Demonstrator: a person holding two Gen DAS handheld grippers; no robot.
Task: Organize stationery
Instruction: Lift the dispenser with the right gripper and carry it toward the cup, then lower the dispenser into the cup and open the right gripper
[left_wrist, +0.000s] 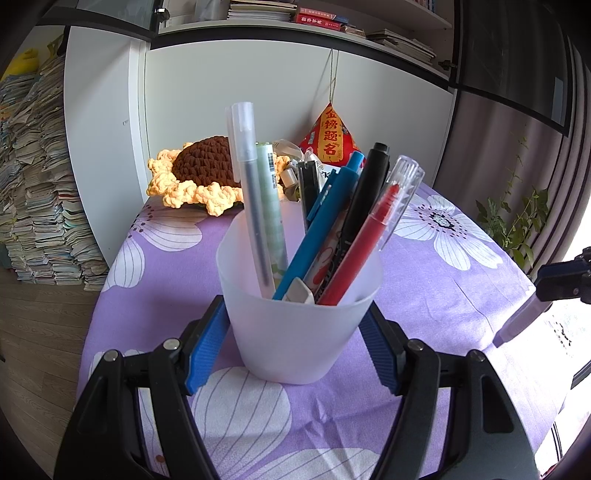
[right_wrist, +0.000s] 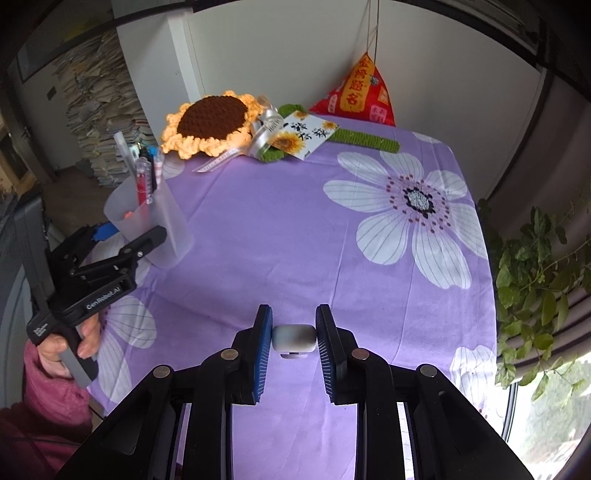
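Observation:
My left gripper (left_wrist: 295, 325) is shut on a frosted plastic cup (left_wrist: 299, 321) and holds it tilted on the purple cloth; it shows at the left of the right wrist view (right_wrist: 147, 218) too. The cup holds several pens: a grey one (left_wrist: 247, 184), a blue one (left_wrist: 314, 236), a black marker (left_wrist: 362, 206) and a red one (left_wrist: 365, 243). My right gripper (right_wrist: 294, 338) is shut on a frosted grey pen (right_wrist: 294, 337), seen end-on. That pen also shows at the right edge of the left wrist view (left_wrist: 517, 321).
A table with a purple flowered cloth (right_wrist: 295, 229). At its back lie a crocheted sunflower (right_wrist: 212, 122), a sunflower card (right_wrist: 303, 134), a green crochet strip (right_wrist: 365, 140) and a red pyramid pouch (right_wrist: 360, 94). A plant (right_wrist: 535, 280) stands right. Book stacks (left_wrist: 33, 192) stand left.

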